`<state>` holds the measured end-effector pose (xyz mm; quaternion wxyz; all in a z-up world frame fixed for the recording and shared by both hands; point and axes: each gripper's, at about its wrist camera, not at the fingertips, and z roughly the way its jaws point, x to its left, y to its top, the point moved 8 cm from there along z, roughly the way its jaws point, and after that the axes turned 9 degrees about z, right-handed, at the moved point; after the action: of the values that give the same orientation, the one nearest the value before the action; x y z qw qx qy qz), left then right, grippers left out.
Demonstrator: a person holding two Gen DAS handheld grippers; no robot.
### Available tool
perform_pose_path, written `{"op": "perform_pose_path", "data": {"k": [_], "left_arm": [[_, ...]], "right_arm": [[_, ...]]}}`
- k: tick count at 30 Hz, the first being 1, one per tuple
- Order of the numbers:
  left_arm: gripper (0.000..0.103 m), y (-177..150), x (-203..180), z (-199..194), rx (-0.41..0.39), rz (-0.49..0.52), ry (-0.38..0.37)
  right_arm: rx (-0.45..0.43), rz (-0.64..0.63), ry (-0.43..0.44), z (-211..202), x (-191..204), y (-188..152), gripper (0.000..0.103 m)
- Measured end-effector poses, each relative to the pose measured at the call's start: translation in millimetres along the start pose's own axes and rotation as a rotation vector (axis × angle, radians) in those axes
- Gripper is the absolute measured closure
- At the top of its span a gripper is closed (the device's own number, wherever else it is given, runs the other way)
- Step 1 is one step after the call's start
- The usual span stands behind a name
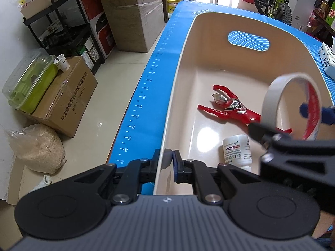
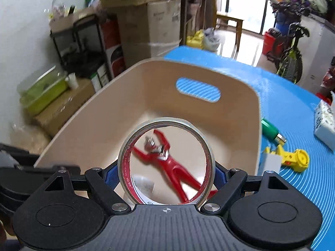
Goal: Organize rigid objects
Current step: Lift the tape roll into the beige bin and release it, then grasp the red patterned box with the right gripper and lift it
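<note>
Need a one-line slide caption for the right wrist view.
Right hand-held gripper holds a tape roll over the beige bin containing a red action figure.

A: Any readable writing, lower left?

B: The brown cardboard box (image 1: 62,102) at left carries Chinese print, "宁波微翅智信科技有限公司", with smaller digits beneath, too blurred to make out.

A: And the blue mat (image 1: 146,96)?

B: A white ruler scale along its edge: 44, 46, 48, 50, 52, 54, 56.

A: The white bottle (image 1: 237,150) in the tub?

B: A red and grey label, illegible.
</note>
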<state>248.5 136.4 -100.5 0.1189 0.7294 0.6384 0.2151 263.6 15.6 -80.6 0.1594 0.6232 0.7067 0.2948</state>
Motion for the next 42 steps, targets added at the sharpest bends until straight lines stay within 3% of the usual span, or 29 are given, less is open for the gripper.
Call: {"op": "perform_pose_path", "data": {"k": [9,14,22,28,36,42], "left_arm": [[0.089,0,-2,-1,-0.003,-0.003,0.025],[0.088,1,-4,-2,-0.002,0.001,0.043],[0.087,2,-5,-3,-0.001,0.001,0.048],[0.087,2,-4,-3,-0.002,-0.008,0.048],[0.087,2,-5,-4,-0.002,-0.012,0.054],[0.087,2,-5,-4,-0.002,-0.014,0.059]], "right_arm": [[0.003,-0.018,-0.012,-2,-9,-3,0.016],[-0.012,0.071,0.048,-15,-23,5,0.011],[-0.121,0.137,0.04,-49,-48,20,0.01],[-0.221,0.289,-0.023,-79,-106,22,0.009],[-0.147,0.406,-0.206,-53,-178,-7,0.009],[-0.019,0.491,-0.22,-21,-204,-35,0.01]]}}
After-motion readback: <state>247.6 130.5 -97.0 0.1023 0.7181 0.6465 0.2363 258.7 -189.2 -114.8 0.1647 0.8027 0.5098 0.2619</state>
